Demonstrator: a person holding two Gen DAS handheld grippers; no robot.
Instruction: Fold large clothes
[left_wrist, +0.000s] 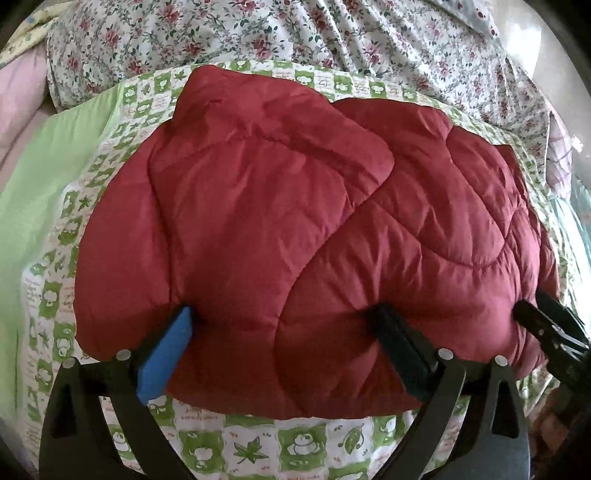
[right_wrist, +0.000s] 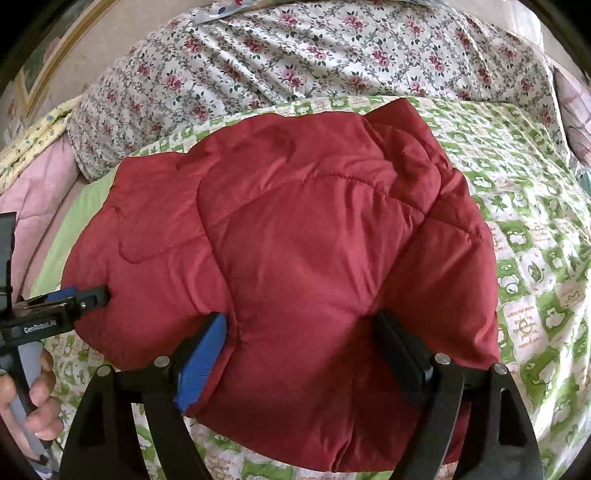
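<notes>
A red quilted jacket (left_wrist: 295, 236) is seen lying folded into a thick bundle on a green-and-white patterned sheet (left_wrist: 258, 450) spread over a bed; a sleeve-like flap is laid across its top, and a floral quilt (left_wrist: 258, 33) is bunched beyond it; a plain green cloth (left_wrist: 44, 192) lies beside the sheet in the left wrist view.

The left gripper (left_wrist: 282, 325) is set at the near edge of the jacket; its jaws are spread wide, one blue pad (left_wrist: 166, 354) and one black pad dented into the puffy fabric on either side of a fold; whether the fabric is truly pinched or only pushed against cannot be told.

The right gripper (right_wrist: 301, 332) is placed likewise at the near edge, further along; its jaws are also held wide apart, with a bulge of the jacket between the blue and black pads; a firm clamp cannot be confirmed here either.

In the right wrist view a hand (right_wrist: 35, 402) is seen wrapped around the handle of the left gripper; the two grippers lie close beside each other along the same edge.
</notes>
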